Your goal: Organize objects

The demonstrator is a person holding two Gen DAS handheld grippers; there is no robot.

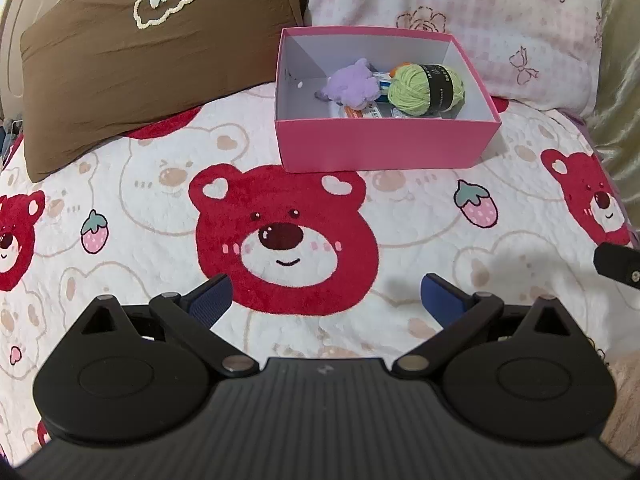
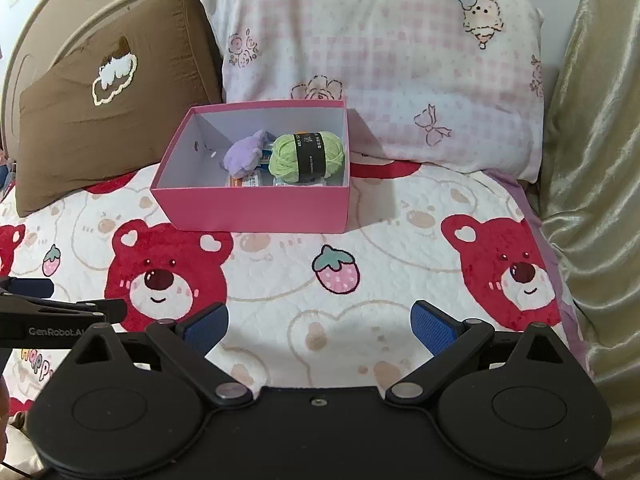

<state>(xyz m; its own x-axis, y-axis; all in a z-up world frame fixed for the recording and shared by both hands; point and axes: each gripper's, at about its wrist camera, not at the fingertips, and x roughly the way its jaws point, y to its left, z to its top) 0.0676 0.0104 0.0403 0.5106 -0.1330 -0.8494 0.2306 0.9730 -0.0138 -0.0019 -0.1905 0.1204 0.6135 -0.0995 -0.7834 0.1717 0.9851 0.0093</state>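
Observation:
A pink box (image 1: 384,142) (image 2: 256,206) with a white inside stands on the bear-print blanket, close to the pillows. In it lie a purple plush toy (image 1: 352,84) (image 2: 244,154), a green yarn ball (image 1: 426,88) (image 2: 306,156) with a black label, and some small packets underneath. My left gripper (image 1: 326,300) is open over the red bear print, well short of the box, holding nothing. My right gripper (image 2: 319,326) is open too, empty, over the blanket in front of the box. Part of the other gripper (image 2: 48,312) shows at the left edge of the right wrist view.
A brown pillow (image 1: 132,68) (image 2: 104,128) leans at the back left. A pink checked pillow (image 1: 472,20) (image 2: 380,68) stands behind the box. Gold fabric (image 2: 592,184) lines the right side. The bear blanket (image 1: 420,220) spreads between grippers and box.

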